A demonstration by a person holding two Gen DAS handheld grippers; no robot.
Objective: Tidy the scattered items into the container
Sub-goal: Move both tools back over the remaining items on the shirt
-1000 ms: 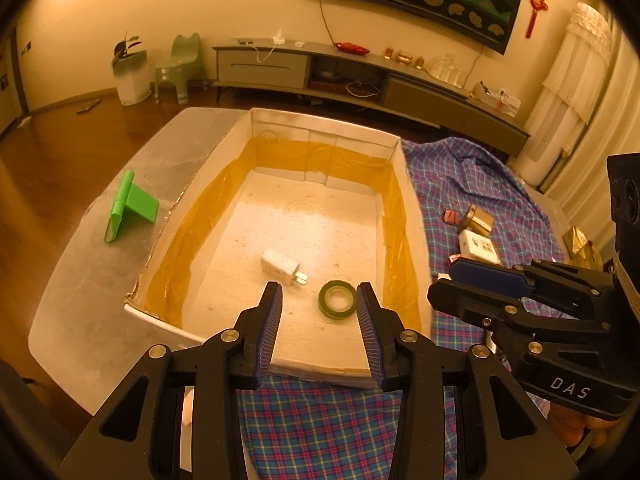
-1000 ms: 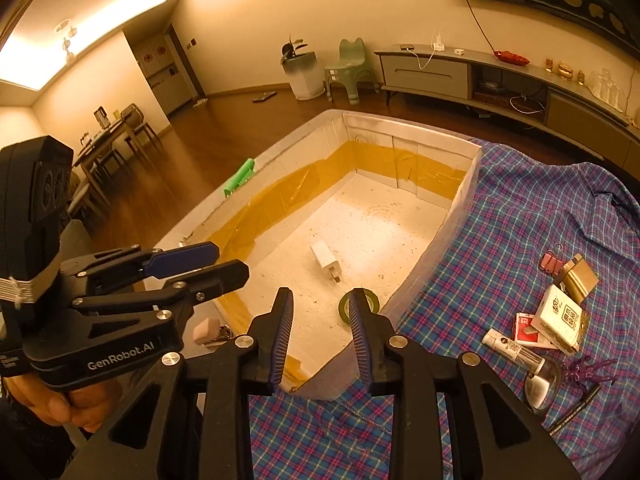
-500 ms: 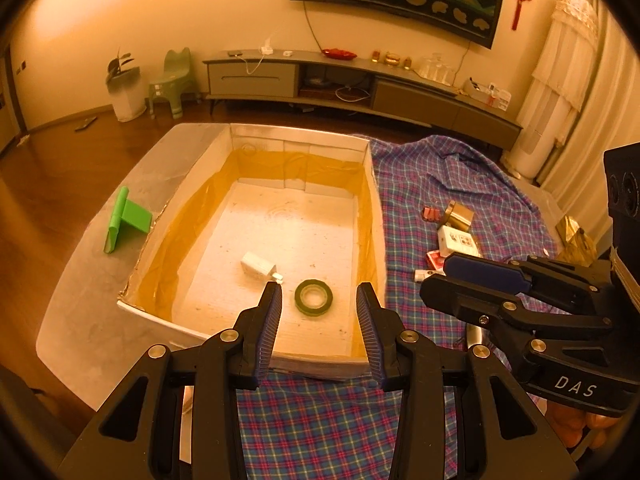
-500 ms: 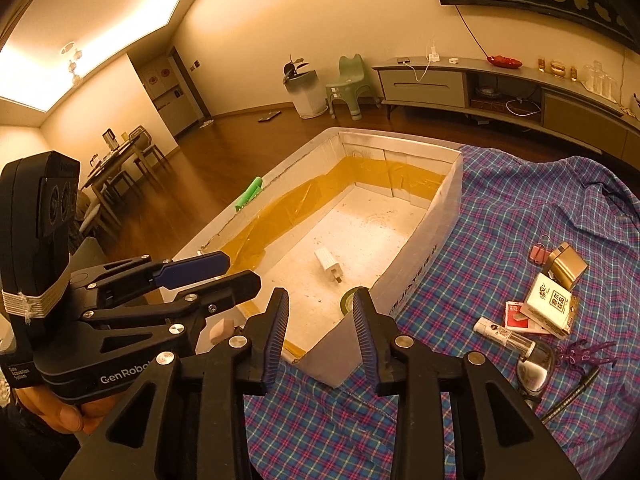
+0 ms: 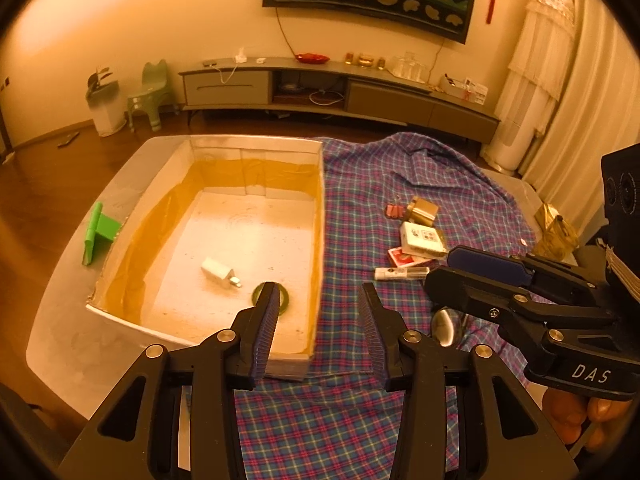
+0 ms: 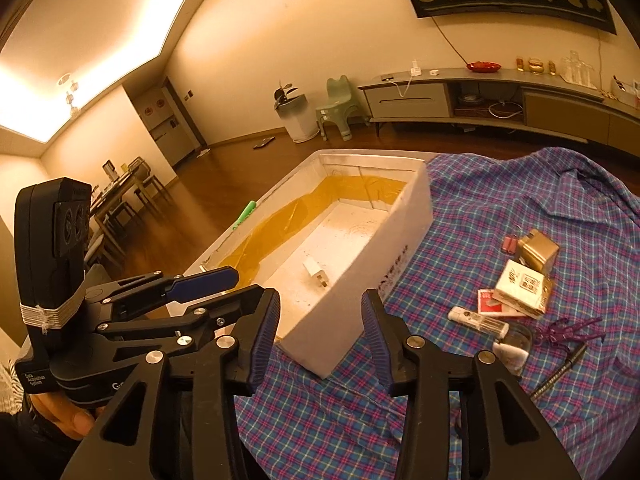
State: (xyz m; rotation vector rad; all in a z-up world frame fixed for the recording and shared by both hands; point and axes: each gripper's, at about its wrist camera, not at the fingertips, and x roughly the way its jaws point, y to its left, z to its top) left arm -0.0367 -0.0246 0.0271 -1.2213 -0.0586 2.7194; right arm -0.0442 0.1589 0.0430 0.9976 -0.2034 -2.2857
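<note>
A white foam box (image 5: 320,208) lined with yellow tape holds a white charger plug (image 5: 218,270) and a green tape roll (image 5: 286,300), which is half hidden behind one finger. My left gripper (image 5: 319,300) hovers over the box's near right corner. Its jaws are opening and nothing is between them. My right gripper (image 6: 320,308) hangs above the same corner, also opening and empty. Scattered on the plaid shirt (image 6: 500,200) lie a gold box (image 6: 538,250), a white card box (image 6: 520,286), a red pack (image 6: 490,304), a white tube (image 6: 476,320), a purple clip (image 6: 564,330) and a pen (image 6: 560,372).
A green stand (image 5: 98,232) sits on the grey table (image 5: 60,320) left of the box. A round glass piece (image 6: 512,346) and a small pink clip (image 6: 510,244) also lie on the shirt. A hand (image 6: 68,416) holds the left gripper's handle.
Both grippers have drawn back from over the box and shifted right toward the shirt. Both pairs of jaws stand wider apart. The plug and tape roll stay in the box.
</note>
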